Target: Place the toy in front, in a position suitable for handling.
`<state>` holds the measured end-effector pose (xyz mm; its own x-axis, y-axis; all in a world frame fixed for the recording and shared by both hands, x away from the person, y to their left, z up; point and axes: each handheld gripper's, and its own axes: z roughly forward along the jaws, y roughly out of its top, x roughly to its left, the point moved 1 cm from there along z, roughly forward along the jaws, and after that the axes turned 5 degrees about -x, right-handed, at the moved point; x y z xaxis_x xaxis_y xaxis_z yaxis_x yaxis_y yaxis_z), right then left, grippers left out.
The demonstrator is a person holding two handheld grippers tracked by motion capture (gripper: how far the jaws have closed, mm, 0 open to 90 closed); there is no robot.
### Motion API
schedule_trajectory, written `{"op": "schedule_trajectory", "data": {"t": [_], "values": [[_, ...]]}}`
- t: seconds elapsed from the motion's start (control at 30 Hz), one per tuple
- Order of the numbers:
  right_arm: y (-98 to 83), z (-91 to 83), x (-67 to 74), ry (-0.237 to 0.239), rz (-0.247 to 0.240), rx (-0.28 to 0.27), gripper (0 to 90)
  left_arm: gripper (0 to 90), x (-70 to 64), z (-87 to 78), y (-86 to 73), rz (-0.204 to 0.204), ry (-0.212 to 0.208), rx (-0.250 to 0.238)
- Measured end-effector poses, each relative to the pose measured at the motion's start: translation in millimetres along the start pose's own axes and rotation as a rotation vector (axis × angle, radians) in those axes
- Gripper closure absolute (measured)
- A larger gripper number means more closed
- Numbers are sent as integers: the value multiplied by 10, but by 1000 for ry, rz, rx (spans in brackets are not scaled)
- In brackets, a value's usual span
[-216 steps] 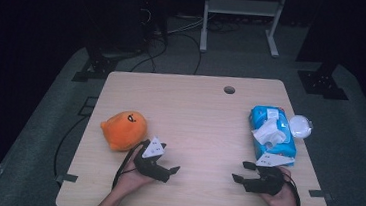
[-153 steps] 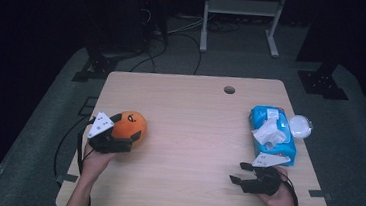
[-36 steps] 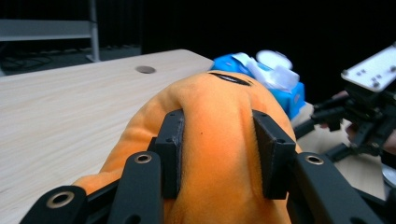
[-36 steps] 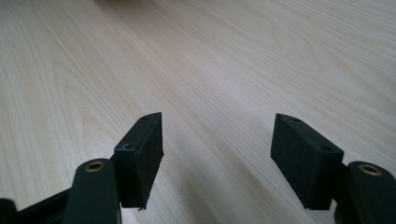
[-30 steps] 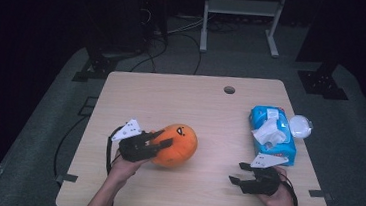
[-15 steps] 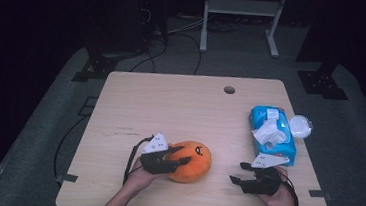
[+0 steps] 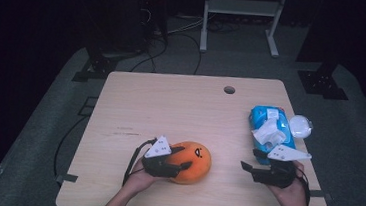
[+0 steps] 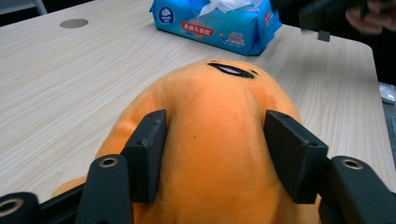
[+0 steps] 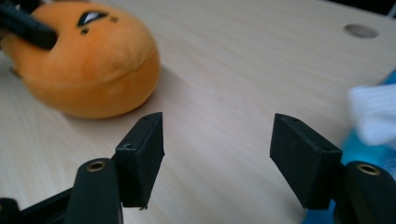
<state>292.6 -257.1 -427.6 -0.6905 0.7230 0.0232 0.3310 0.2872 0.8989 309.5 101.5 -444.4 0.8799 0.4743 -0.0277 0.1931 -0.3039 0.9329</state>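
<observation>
In the high view the orange plush toy (image 7: 191, 162) lies on the light wooden tabletop (image 7: 170, 107), in the lower middle of the frame, its small dark face turned up. The left claw (image 7: 179, 165) sits against the toy's left side, held by a hand (image 7: 139, 177) that comes in from the bottom edge. In the left gripper view the toy (image 8: 210, 140) bulges up between the two black jaws; the jaws have just been opening, and they now stand at either flank of the plush, still right against its fabric, though whether they press on it is hard to tell. At the lower right of the high view the right claw (image 7: 250, 166) hovers near the tabletop's right edge, just below the blue pack of wipes (image 7: 271, 133), which has a white sheet sticking out of its top. In the right gripper view the jaws of the right claw (image 9: 217, 140) stand spread wide with only bare wood between them; the toy (image 9: 84, 65) lies in the upper left of that frame, and the blue pack (image 9: 373, 140) shows at the right edge
</observation>
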Motion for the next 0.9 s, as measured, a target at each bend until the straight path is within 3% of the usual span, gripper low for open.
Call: {"op": "schedule_trajectory", "data": {"t": [0.2, 0.43, 0.7, 0.9], "values": [[156, -99, -191, -62, 1, -21, 340, 380, -20, 17, 5, 17, -5, 7], [398, -133, -526, -150, -5, -19, 340, 367, -34, 23, 2, 17, -7, 8], [378, 34, -824, -188, 39, 38, 349, 346, -45, 30, -7, 29, -17, 10], [313, 145, -919, -195, 66, 68, 365, 340, -46, 29, -12, 28, -19, 8]]}}
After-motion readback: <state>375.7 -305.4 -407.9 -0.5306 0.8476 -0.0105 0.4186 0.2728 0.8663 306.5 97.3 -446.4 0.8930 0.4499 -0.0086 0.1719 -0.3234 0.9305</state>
